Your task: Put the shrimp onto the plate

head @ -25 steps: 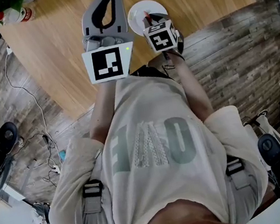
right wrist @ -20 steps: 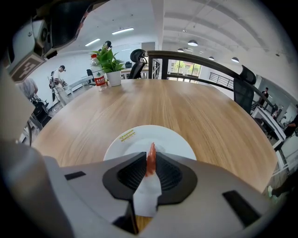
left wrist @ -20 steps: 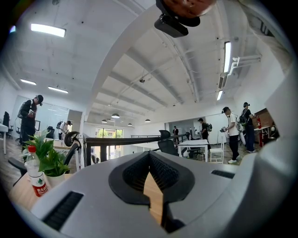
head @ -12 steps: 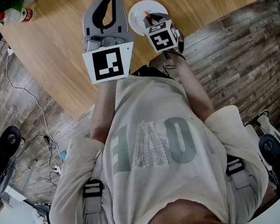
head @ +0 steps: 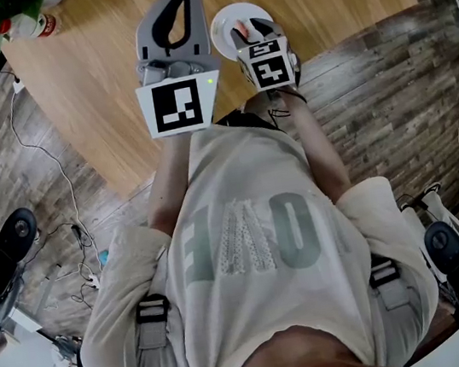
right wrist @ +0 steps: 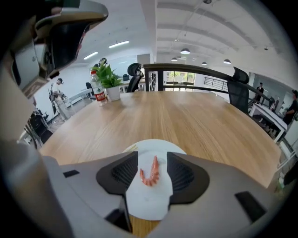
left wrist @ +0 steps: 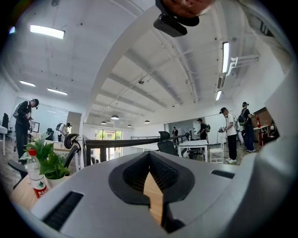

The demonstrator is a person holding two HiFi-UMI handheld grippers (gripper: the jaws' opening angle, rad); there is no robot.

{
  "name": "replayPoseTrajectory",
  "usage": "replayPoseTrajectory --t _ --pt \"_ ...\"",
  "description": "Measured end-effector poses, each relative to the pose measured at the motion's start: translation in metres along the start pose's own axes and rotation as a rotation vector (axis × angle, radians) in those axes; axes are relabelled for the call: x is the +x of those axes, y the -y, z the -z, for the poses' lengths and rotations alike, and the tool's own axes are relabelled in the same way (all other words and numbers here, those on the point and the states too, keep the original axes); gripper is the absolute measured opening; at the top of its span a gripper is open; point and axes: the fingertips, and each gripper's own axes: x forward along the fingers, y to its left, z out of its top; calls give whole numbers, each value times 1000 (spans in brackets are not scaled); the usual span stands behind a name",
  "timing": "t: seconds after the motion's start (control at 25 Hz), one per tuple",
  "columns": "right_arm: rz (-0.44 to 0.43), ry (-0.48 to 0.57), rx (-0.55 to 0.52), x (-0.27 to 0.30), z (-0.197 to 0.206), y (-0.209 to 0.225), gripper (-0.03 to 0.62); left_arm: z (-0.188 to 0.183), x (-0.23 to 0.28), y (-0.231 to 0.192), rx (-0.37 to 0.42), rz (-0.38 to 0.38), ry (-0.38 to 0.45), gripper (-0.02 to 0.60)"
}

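our right tongs (right wrist: 151,160) just sprung apart, shrimp (right wrist: 151,175) lying loose between them on the plate (right wrist: 148,204), our left tongs (left wrist: 150,162) clenched, empty

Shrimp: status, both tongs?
Right tongs just opened, clear of the shrimp. Shrimp lies on the white plate, between the jaws. Left tongs shut, empty. Nothing in the way.

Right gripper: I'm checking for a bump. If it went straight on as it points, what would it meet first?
The right gripper would likely meet the shrimp on the white plate between its jaws, which have just been opening; depth is unclear.
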Motion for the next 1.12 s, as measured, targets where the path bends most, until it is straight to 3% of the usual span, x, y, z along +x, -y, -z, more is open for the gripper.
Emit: replayPoseTrajectory --t 0.08,0.28,0.48,0.6,0.72,0.88,1.12 --pt "-20 53 24 -8 -14 -1 203 -3 0 0 1 0 10 9" --pt "-31 235 92 -47 -67 4 209 -13 -3 4 10 4 35 9" --pt "-68 593 120 -124 -140 8 201 -27 -5 8 21 9 67 9" --pt "-10 776 132 -174 -169 18 137 -33 -7 12 21 14 79 9" --pt "61 891 126 -209 -182 26 51 -38 -9 17 32 25 87 9" --pt "134 967 122 -229 -176 32 25 -50 -12 22 38 37 115 9" --pt "211 930 90 -232 -155 33 18 -66 -15 27 58 32 160 9"
